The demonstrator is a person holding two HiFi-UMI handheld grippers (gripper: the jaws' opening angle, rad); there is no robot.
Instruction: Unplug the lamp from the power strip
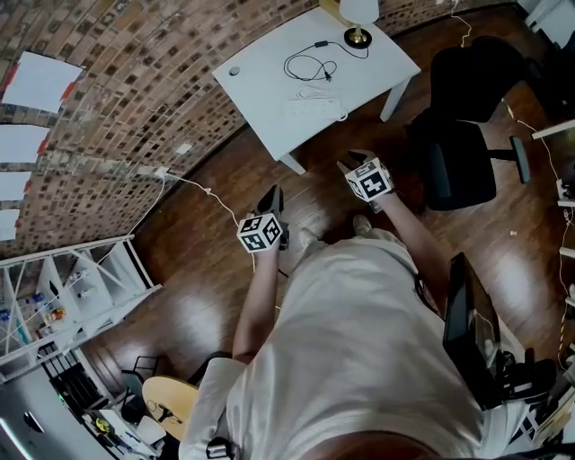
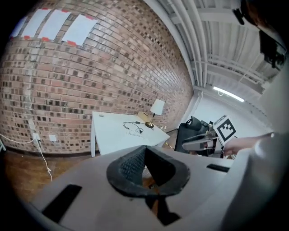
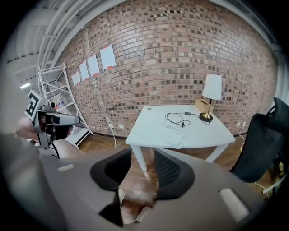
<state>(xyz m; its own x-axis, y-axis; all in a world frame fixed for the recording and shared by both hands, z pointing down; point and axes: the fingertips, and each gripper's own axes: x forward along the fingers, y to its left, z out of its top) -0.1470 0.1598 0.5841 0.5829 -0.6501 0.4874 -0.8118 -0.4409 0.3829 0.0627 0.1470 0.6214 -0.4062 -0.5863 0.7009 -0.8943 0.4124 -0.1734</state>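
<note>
Step in hand: the approach, as I judge it; both tongs hang over the floor, well apart from the tabletop point(image 1: 256, 76)
Left tongs point(image 2: 144, 151): pads pressed together, nothing between them
Right tongs point(image 3: 143, 155): spread and empty, pointed toward the near edge of the tabletop
Lamp point(image 1: 358, 16): upright on the far right corner of the tabletop
Power strip point(image 1: 314, 108): white, flat on the near right part of the tabletop, hard to pick out against the white top
Cord point(image 1: 310, 65): black, loops from the lamp's base toward the near side
Plug point(image 1: 329, 77): at the cord's near end, just beside the strip; too small to tell how it sits in the socket
Chair point(image 1: 458, 162): black, to the right of the tabletop, near the walking path
Doing it well: close in on the near right side, spread the left tongs and pin the strip's body flat, then take the plug's body with the right tongs and pull straight out along its pins
Avoid: gripping the cord itself, or pulling sideways, which would likely drag the light strip or tug the lamp
</note>
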